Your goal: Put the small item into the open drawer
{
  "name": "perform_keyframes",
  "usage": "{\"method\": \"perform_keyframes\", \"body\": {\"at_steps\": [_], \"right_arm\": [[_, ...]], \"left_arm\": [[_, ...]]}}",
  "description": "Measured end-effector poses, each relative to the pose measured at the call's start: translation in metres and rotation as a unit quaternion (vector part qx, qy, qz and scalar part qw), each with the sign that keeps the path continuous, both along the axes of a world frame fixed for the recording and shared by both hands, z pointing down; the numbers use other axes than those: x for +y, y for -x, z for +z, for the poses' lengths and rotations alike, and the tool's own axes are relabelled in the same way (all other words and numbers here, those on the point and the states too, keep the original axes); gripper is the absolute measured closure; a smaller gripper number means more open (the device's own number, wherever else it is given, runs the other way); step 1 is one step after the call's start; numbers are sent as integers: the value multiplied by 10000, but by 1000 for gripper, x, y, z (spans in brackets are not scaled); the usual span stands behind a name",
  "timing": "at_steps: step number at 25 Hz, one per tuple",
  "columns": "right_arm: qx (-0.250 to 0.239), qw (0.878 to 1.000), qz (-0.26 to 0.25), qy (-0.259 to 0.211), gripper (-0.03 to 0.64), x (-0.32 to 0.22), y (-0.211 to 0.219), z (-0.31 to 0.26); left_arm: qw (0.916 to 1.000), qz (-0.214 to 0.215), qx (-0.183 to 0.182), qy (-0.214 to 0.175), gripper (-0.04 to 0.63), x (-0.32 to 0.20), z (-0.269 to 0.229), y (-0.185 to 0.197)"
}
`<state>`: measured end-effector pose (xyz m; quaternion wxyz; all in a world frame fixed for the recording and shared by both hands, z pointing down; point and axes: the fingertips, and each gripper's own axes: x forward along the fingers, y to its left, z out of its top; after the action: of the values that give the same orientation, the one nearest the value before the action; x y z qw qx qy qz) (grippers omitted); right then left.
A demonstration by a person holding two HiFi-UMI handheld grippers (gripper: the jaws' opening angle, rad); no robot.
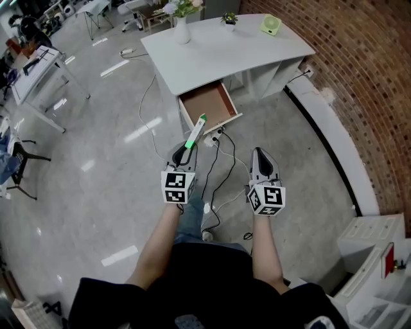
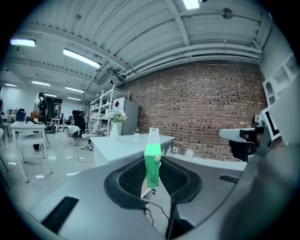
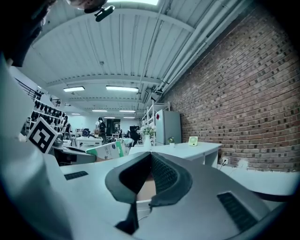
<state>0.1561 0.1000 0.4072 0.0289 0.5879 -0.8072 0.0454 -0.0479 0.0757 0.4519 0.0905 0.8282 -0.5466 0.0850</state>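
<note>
A slim green-and-white box sticks forward out of my left gripper, whose jaws are shut on its lower end. In the left gripper view the box stands upright between the dark pads. It points toward the open drawer of the white desk, a short way ahead; the drawer's brown inside shows bare. My right gripper is held level beside the left one, with its jaws closed together and nothing between them. From the right gripper view the box shows at the left.
On the desk stand a white vase with flowers, a small potted plant and a green clock. Black cables trail over the floor below the drawer. A brick wall runs along the right, and a white table stands at left.
</note>
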Motion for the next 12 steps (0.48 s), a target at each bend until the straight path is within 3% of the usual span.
{"method": "perform_keyframes", "body": {"at_steps": [12], "right_arm": [[0,9999,30,117,617,-151,34,12]], "left_arm": [[9990,383,-191,111,502,-140,20,7]]}}
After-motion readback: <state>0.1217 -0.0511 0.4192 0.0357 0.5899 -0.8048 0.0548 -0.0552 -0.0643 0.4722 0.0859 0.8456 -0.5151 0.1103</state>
